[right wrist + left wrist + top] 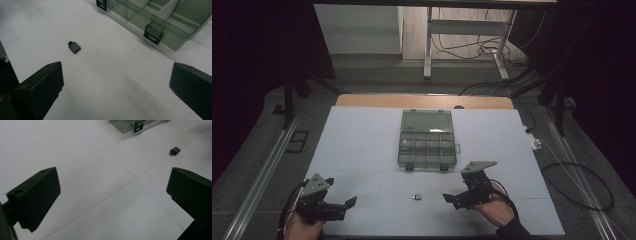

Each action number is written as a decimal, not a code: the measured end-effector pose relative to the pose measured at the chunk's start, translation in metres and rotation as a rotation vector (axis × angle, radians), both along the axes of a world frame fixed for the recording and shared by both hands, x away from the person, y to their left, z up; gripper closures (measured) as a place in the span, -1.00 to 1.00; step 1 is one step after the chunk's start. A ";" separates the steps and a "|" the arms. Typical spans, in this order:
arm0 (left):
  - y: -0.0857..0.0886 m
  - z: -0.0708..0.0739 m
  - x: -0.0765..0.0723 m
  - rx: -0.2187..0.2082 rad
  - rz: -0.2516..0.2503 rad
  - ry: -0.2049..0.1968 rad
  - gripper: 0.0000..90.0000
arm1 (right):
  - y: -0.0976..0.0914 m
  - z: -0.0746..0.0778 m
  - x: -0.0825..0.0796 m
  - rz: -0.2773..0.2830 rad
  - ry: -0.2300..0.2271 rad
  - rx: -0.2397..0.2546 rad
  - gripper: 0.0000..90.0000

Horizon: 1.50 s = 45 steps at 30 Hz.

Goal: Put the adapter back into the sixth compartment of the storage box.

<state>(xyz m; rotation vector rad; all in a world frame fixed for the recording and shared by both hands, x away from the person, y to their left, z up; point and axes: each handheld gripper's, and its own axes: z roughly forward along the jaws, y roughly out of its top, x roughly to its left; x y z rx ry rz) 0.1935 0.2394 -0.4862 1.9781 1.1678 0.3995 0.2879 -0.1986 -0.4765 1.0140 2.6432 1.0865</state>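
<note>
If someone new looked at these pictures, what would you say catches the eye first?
Probably the clear plastic organizer box lying open in the middle of the white table, its lid folded back toward the far edge. Next, the small black adapter lying alone on the table in front of the box, between the two grippers. The left gripper and right gripper sit near the table's front edge, both with jaws wide apart and holding nothing.
</note>
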 end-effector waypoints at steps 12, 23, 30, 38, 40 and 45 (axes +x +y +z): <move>0.001 0.000 -0.001 -0.005 0.000 0.000 -1.00 | 0.016 -0.004 0.006 0.038 0.006 -0.053 -1.00; 0.001 0.000 -0.001 -0.006 -0.002 0.000 -1.00 | 0.031 -0.007 0.008 0.075 0.010 -0.083 -1.00; 0.002 0.000 -0.001 -0.007 -0.002 0.000 -1.00 | 0.040 -0.009 0.009 0.091 0.004 -0.103 -1.00; 0.002 -0.001 -0.001 -0.010 -0.003 0.001 -1.00 | 0.056 -0.016 0.010 0.127 0.010 -0.130 -1.00; 0.002 0.000 -0.001 -0.008 -0.003 0.002 -1.00 | 0.060 -0.018 0.010 0.132 0.015 -0.135 -1.00; 0.002 -0.001 -0.001 -0.008 -0.005 0.003 -1.00 | 0.071 -0.023 0.012 0.153 0.018 -0.153 -1.00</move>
